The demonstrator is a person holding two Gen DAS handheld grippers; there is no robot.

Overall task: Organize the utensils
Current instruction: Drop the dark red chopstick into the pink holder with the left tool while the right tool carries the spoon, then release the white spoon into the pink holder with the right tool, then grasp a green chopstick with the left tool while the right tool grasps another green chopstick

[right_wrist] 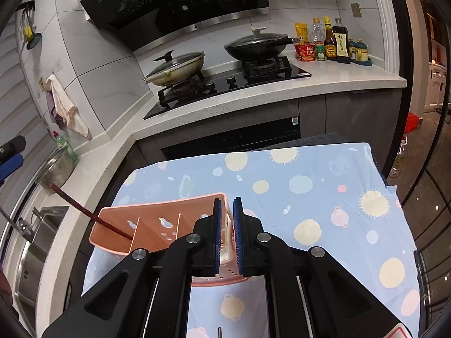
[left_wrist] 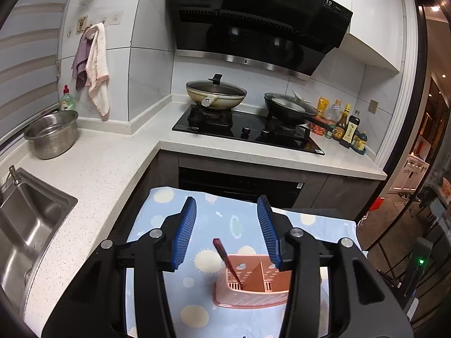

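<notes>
Chopstick (left_wrist: 227, 262): thin, stiff, light, slick; leans in caddy (right_wrist: 157, 225) end slot; I'd grip its upper shaft. Caddy on cloth (right_wrist: 324, 197). Left hand-held gripper (left_wrist: 227, 222) half open, empty; right hand-held gripper (right_wrist: 226, 225) clamps caddy's wall.

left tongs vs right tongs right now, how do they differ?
1. Gap: the left tongs stand open; the right tongs are nearly closed.
2. Contents: the left tongs hold nothing, hovering over the pink utensil holder and its dark red chopstick; the right tongs pinch the holder's end wall.

Shared: black frames, ribbed blue pads, both over the patterned blue cloth.
</notes>
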